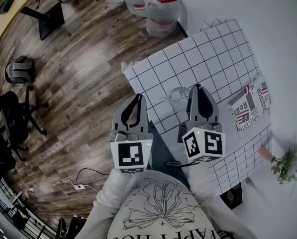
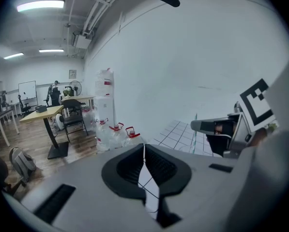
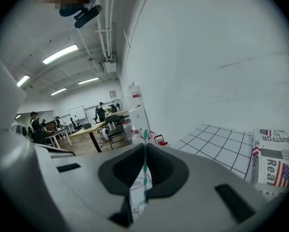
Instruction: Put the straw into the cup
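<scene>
A clear glass cup (image 1: 178, 97) stands on the white grid-patterned table (image 1: 213, 59), between my two grippers. Just right of the cup, my right gripper (image 1: 197, 88) is shut on a thin green-and-white striped straw (image 3: 144, 170) that stands upright between its jaws and pokes out above their tips. My left gripper (image 1: 138, 98) hangs left of the cup, over the table's edge, its jaws shut with nothing between them (image 2: 144, 147). In the left gripper view the right gripper (image 2: 220, 126) shows at the right, with the straw (image 2: 196, 129) as a thin vertical line.
A folded newspaper (image 1: 248, 106) lies at the table's right side and a small plant (image 1: 285, 165) sits further right. Water jugs (image 1: 160, 6) stand on the wood floor beyond the table. An office chair (image 1: 14, 118), a backpack (image 1: 19, 69) and a power strip (image 1: 78, 186) are to the left.
</scene>
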